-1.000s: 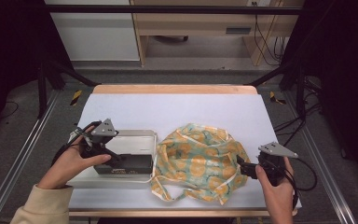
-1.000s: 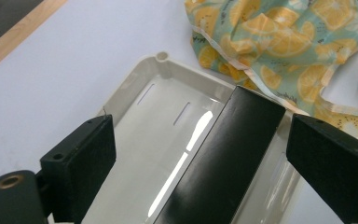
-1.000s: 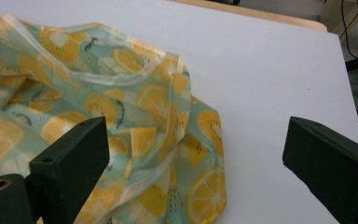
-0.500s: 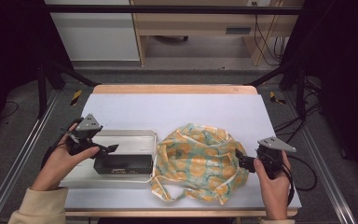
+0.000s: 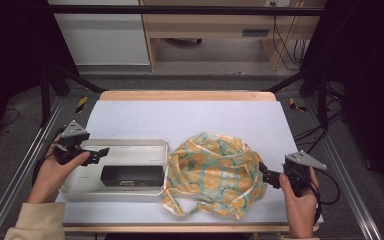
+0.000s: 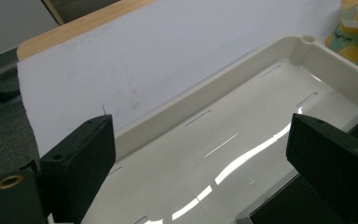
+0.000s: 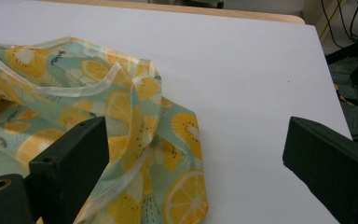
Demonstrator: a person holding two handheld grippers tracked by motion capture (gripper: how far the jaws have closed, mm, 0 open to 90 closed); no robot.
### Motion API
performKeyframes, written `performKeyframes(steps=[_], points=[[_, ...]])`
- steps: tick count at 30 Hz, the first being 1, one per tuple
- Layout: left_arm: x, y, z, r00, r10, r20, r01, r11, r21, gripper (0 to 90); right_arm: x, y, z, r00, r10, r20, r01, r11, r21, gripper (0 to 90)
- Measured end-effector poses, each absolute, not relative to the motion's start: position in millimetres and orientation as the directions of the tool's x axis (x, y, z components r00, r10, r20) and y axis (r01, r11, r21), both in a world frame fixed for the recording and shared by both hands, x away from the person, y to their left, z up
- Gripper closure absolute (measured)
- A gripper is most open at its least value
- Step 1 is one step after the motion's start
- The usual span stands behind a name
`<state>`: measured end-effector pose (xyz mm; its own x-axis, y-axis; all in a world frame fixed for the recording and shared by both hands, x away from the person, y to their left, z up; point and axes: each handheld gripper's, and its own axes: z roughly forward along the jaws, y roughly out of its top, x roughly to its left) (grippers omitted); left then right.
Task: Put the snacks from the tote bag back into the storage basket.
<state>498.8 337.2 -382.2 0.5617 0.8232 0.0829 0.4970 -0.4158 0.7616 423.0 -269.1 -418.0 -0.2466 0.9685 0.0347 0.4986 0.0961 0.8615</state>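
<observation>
Black box point(image 5: 131, 176) lies lengthwise in tray point(image 5: 130, 144); both hand-held grippers wide, holding nothing.

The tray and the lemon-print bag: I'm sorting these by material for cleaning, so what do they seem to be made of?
The tray looks like glossy off-white moulded plastic: light streaks reflect off its floor, and its corners are rounded. The lemon-print bag looks like thin, soft fabric or coated cloth: it lies crumpled in folds with pale edge binding, and which it is cannot be told.

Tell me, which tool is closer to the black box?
Left. The left tool hovers over the tray just beside the black box; the right tool sits beyond the lemon-print bag.
</observation>
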Motion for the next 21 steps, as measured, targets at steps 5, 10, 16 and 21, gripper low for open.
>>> performKeyframes(steps=[5,10,16,21], points=[[499.0,345.8,-387.4,0.536,0.841,0.074,0.498,-0.386,0.776,8.3,421.4,-272.0,-420.4,-0.240,0.970,0.033,0.500,0.095,0.861,7.2],[498.0,350.7,-388.0,0.520,0.852,0.060,0.493,-0.356,0.794,8.4,419.2,-275.1,-422.8,-0.233,0.972,0.038,0.505,0.088,0.859,7.2],[497.5,355.8,-388.6,0.493,0.868,0.054,0.486,-0.326,0.811,8.5,417.8,-276.8,-424.6,-0.228,0.973,0.034,0.508,0.089,0.857,7.1],[498.1,361.3,-391.8,0.471,0.881,0.047,0.494,-0.308,0.813,8.6,417.3,-278.3,-427.2,-0.225,0.974,0.028,0.511,0.093,0.854,7.0]])
